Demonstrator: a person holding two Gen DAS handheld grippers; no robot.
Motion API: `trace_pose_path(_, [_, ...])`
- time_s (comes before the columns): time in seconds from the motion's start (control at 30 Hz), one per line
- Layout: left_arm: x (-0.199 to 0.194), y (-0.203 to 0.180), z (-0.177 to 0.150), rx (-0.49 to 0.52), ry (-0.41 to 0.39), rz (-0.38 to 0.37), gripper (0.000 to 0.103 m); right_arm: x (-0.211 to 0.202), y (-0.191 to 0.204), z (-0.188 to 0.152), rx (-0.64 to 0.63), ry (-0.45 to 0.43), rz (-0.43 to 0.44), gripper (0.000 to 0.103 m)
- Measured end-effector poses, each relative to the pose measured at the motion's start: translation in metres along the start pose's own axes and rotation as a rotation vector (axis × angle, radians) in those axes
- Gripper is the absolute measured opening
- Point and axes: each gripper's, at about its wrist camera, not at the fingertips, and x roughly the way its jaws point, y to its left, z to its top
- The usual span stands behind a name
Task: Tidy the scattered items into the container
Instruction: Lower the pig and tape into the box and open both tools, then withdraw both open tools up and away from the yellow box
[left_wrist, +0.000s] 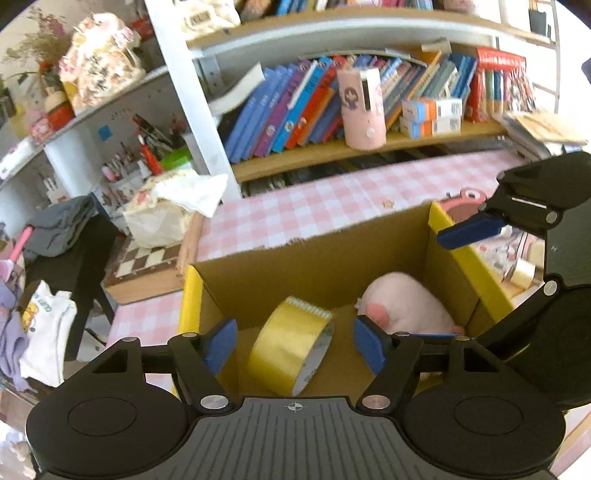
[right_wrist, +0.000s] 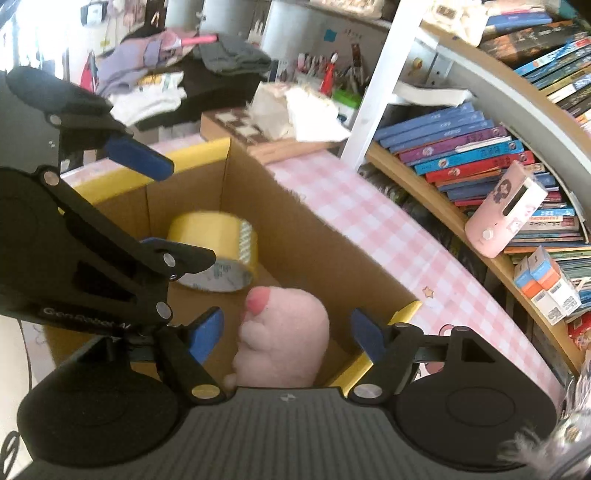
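An open cardboard box (left_wrist: 314, 254) with yellow-taped rims stands on the pink checked table. A yellow tape roll (left_wrist: 291, 347) stands on edge on the box floor, and a pink plush toy (left_wrist: 406, 306) lies beside it. My left gripper (left_wrist: 295, 345) hangs over the box, open, its blue pads on either side of the roll and clear of it. In the right wrist view my right gripper (right_wrist: 286, 336) is open astride the plush (right_wrist: 284, 339) without touching it. The roll (right_wrist: 218, 254) lies behind, under the left gripper's fingers (right_wrist: 136, 155). The box wall (right_wrist: 295, 236) runs along the right.
A bookshelf (left_wrist: 369, 147) full of books and a pink device (left_wrist: 364, 110) line the table's far edge. A chessboard (left_wrist: 147, 258) and crumpled cloth sit left of the box. Right of the box lie a gold tape roll (left_wrist: 522, 271) and small pink items. Clothes are piled on a dark chair (left_wrist: 66, 236).
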Motion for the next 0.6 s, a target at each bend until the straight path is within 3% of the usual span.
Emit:
trace_pose_path(0.17, [-0.039,-0.004,0.002,-0.042,-0.083,0.028,0.076,-0.038,-0.004,-0.003,0.059,-0.087,-0.005,0.076])
trace_pose_path(0.3, [-0.071,-0.008,-0.006,-0.092,-0.145,0.007,0.079,-0.077,0.001,-0.015,0.1,-0.157,-0.024,0.078])
trace_pose_path(0.6, [-0.132,-0.023,-0.046,-0.111,-0.183,0.055,0.08,-0.135,0.036,-0.053,0.156,-0.224,-0.062,0.078])
